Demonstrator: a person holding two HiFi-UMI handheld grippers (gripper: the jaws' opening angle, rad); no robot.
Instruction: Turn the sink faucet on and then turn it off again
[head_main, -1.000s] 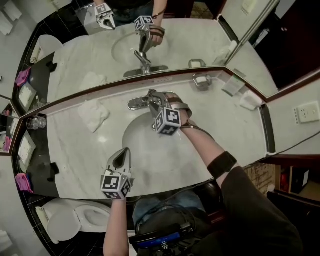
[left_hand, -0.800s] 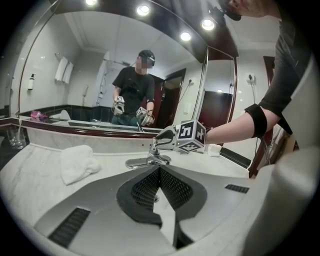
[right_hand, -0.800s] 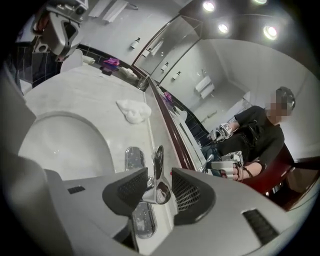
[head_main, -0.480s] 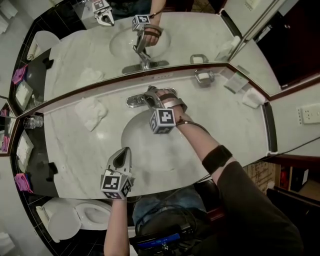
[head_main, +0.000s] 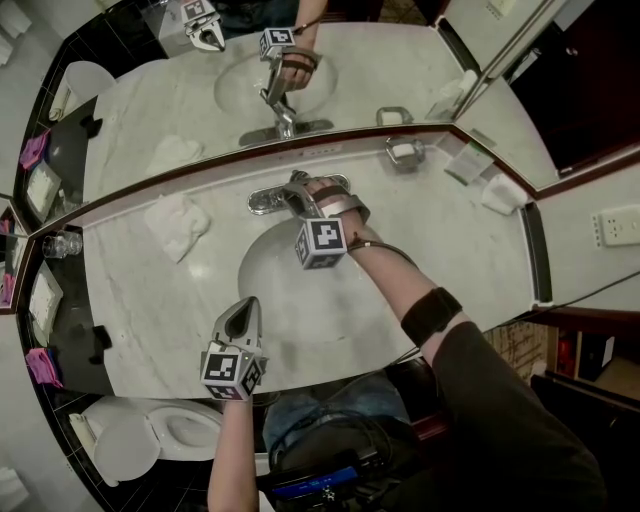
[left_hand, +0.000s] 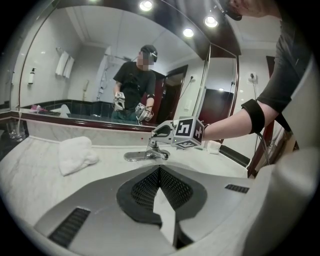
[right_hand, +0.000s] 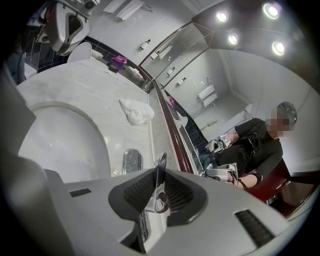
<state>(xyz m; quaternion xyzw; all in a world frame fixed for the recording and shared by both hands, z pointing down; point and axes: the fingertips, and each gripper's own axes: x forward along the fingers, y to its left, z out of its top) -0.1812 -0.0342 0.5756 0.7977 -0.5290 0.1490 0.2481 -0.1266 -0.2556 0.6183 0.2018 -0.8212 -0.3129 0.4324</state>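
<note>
Two tongs, my right gripper (right_hand: 158, 191) had just closed on the faucet handle (right_hand: 160, 162), clear only in its view, left gripper (head_main: 243, 312) pressed together, marble counter (head_main: 450, 250), towel (head_main: 176, 222) at the faucet's nine o'clock.

- Faucet (head_main: 268, 200): polished chrome metal, mirror-bright.
- Tabletop (head_main: 470, 250): pale veined marble, smooth and glossy.
- Sink bowl (head_main: 265, 275): smooth, pale, shiny.
- Towel (head_main: 177, 222): white cloth, soft, crumpled.
- Left claw (left_hand: 160, 170): matt grey plastic shell; dark pads (left_hand: 145, 189) with a rough grid texture.
</note>
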